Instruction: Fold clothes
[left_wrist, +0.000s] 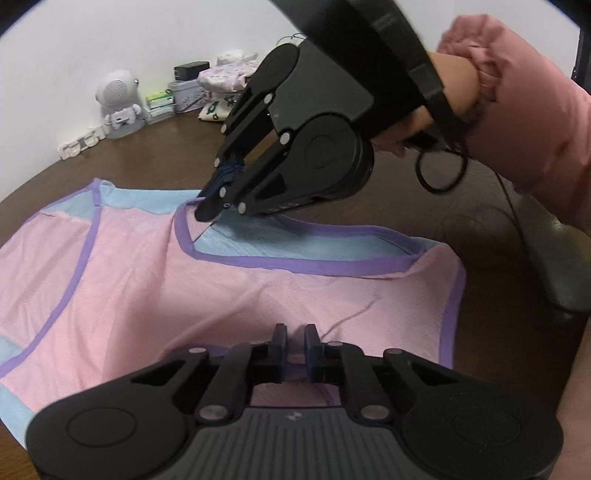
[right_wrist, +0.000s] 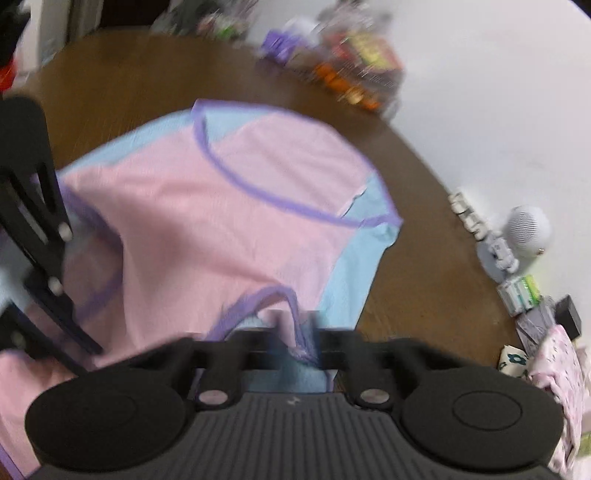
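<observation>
A pink and light-blue sleeveless top with purple trim (left_wrist: 207, 280) lies spread on the brown table (left_wrist: 155, 155). My left gripper (left_wrist: 295, 334) is shut on the pink fabric at the near edge of the top. My right gripper (left_wrist: 207, 214) reaches in from the upper right and is shut on the purple neckline trim. In the blurred right wrist view the top (right_wrist: 229, 206) spreads ahead, and the right gripper (right_wrist: 297, 325) pinches the purple trim and blue fabric. Part of the left gripper (right_wrist: 40, 236) shows at that view's left edge.
A white robot figure (left_wrist: 118, 99), small boxes (left_wrist: 162, 103) and folded patterned cloths (left_wrist: 225, 85) stand at the table's far edge by the wall. Colourful packets (right_wrist: 354, 70) sit at another edge. A dark chair (left_wrist: 561, 266) stands to the right.
</observation>
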